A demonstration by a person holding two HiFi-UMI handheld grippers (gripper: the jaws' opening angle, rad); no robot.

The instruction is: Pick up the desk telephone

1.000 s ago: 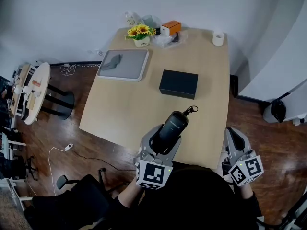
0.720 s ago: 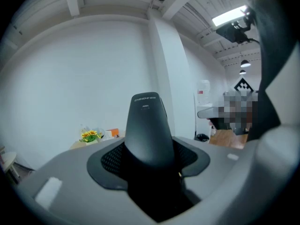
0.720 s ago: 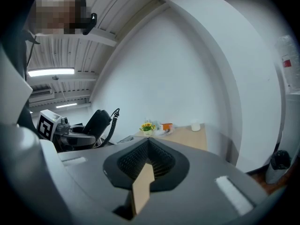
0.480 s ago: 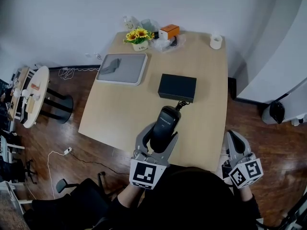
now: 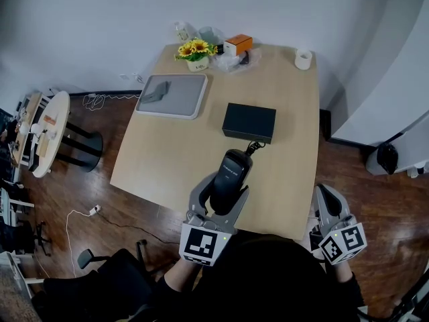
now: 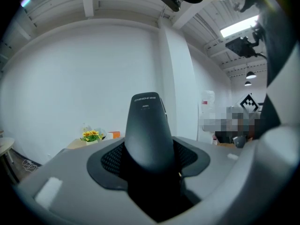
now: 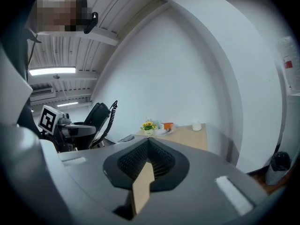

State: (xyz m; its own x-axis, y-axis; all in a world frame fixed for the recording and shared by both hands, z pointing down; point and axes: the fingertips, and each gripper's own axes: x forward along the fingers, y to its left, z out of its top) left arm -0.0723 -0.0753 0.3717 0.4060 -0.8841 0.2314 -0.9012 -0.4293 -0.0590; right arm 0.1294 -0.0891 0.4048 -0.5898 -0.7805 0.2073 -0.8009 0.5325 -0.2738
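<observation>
The black telephone handset (image 5: 230, 173) hangs above the near part of the wooden table (image 5: 167, 159), with my left gripper (image 5: 221, 184) shut on it. In the left gripper view the handset (image 6: 147, 135) stands between the jaws and points away from me. Its coiled cord (image 5: 253, 146) runs to the flat black telephone base (image 5: 249, 122) in the middle of the table. My right gripper (image 5: 324, 192) hovers off the table's near right corner, shut with nothing in it. The right gripper view shows the held handset (image 7: 97, 118) at the left.
A grey tray (image 5: 172, 94) with a dark item lies at the back left. Behind it stand a sunflower pot (image 5: 196, 52), an orange box (image 5: 238, 44) and a white cup (image 5: 304, 58). A round side table (image 5: 47, 129) and a black chair (image 5: 107, 274) stand left.
My left gripper has risen a little and rolled with the handset in it, so that the handset now points more straight ahead. The right gripper has kept still.
</observation>
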